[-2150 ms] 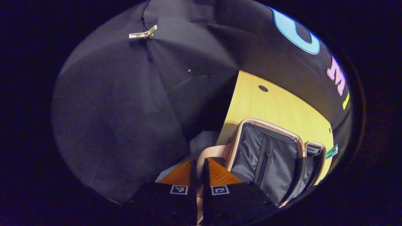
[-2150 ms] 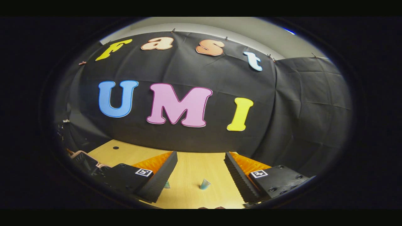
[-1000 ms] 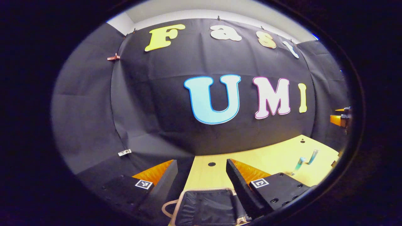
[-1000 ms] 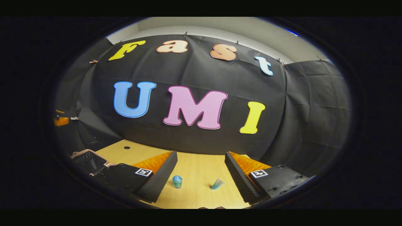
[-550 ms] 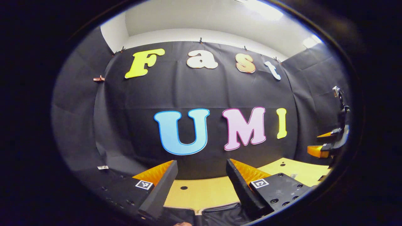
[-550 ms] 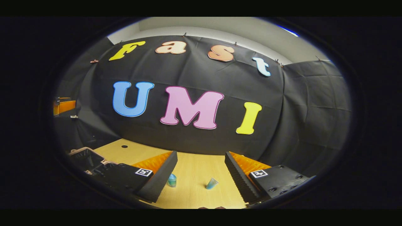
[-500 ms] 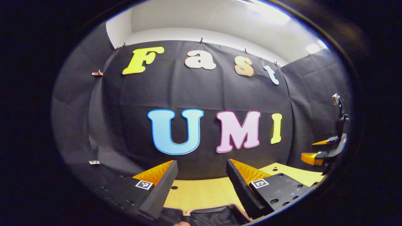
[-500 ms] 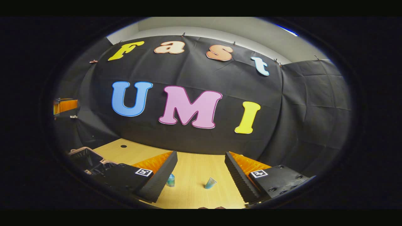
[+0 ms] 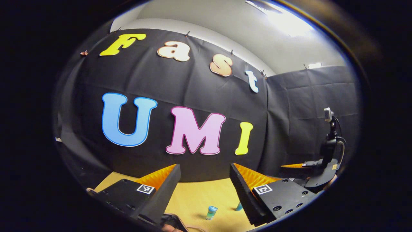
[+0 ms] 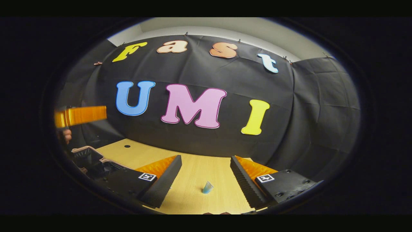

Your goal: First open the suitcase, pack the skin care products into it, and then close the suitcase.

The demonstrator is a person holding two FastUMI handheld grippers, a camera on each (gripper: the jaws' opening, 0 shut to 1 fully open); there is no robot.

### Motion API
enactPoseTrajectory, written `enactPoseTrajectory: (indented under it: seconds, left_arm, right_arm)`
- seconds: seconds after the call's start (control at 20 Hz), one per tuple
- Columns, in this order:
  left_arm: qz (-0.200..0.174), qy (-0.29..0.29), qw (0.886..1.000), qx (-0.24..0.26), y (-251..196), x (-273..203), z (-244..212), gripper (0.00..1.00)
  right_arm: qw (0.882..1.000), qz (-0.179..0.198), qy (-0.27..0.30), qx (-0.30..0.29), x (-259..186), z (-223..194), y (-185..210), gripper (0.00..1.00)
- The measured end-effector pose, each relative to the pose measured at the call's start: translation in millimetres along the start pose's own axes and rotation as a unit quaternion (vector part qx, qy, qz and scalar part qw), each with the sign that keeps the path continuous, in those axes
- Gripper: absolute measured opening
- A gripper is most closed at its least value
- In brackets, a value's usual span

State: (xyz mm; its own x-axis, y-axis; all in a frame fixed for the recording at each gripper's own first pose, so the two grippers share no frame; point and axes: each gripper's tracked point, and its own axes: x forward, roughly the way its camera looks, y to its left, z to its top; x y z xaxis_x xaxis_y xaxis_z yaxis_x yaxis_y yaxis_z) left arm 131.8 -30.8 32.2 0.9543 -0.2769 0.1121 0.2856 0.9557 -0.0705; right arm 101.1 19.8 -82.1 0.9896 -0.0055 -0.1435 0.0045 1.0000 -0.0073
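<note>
A: In the left gripper view, what do you see?

B: The left gripper [image 9: 204, 190] has its two black-and-orange fingers spread wide, with nothing between them. On the pale wooden table [image 9: 193, 199], between the fingers, stands a small blue-green skin care bottle [image 9: 211, 212]. Just beside it, partly behind the gripper's finger, is a second small blue-green bottle [image 9: 238, 206]. The right gripper [image 9: 317, 169] hangs far from this bottle, to the side.

A: And the right gripper view?

B: The right gripper [image 10: 206, 180] is wide apart too, and empty. One small blue-green bottle [image 10: 207, 187] is between its fingers, tilted. The open pink-rimmed suitcase with dark lining [image 10: 84, 157] lies well apart from the bottle, near the table's edge.

A: How will the bottle handle?

B: I judge it light and stiff, probably smooth plastic, so it may slip or tip over. It is best to take it at the middle of its body, with a gentle squeeze.
</note>
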Motion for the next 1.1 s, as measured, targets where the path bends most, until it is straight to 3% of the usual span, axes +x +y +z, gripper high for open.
enactPoseTrajectory:
  seconds: [0.25,0.4,0.55,0.85,1.1]
  left_arm:
    - [0.038,0.077,0.995,0.045,-26.6,28.4,-109.6,0.96]
    - [0.073,0.105,0.990,0.060,-28.1,47.7,-169.3,0.96]
    - [0.094,0.144,0.984,0.049,-30.7,65.7,-234.8,0.96]
    - [0.144,0.216,0.965,0.048,-4.6,100.3,-330.1,0.95]
    - [0.143,0.266,0.952,0.049,0.6,109.5,-377.6,0.96]
  right_arm:
    - [0.999,0.036,0.011,0.010,30.8,-29.6,-17.6,0.96]
    - [0.996,0.082,0.031,0.021,46.0,-54.9,-12.2,0.96]
    - [0.993,0.110,0.035,0.021,60.0,-67.5,-13.7,0.97]
    - [0.988,0.137,0.078,0.011,80.5,-104.9,-16.7,0.97]
    - [0.986,0.129,0.110,-0.006,89.7,-138.0,-29.5,0.97]
